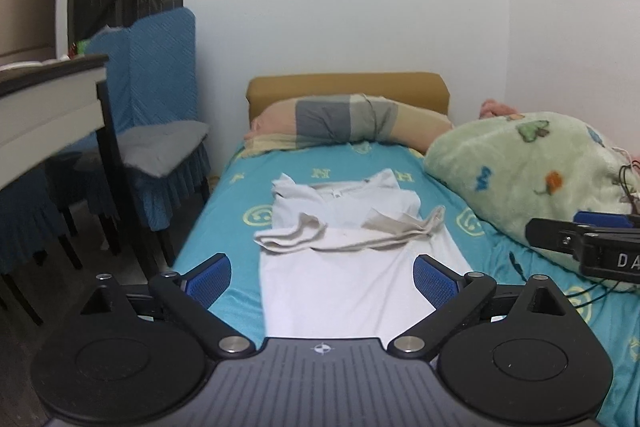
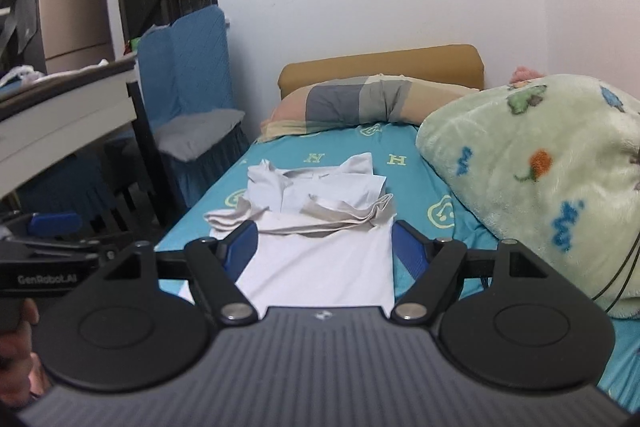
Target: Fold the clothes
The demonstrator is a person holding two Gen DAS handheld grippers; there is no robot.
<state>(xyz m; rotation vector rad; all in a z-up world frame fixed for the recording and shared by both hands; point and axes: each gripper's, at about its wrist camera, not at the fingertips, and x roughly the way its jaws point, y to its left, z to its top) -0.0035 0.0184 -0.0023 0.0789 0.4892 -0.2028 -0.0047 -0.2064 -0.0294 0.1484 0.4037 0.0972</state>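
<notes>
While splayed wide, hand-held gripper (image 1: 322, 281) above shirt (image 1: 352, 267)

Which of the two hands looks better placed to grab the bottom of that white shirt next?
Probably the right gripper: its open fingers bracket the white shirt on the turquoise bedsheet. The left gripper, also open, sits slightly further back.

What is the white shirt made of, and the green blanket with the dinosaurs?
The white shirt looks like thin, matte knit cloth, maybe cotton: it lies flat and its folded sleeves crease softly. The green blanket looks like fluffy fleece, probably polyester: its surface is fuzzy and it bulges in a thick, puffy heap.
</notes>
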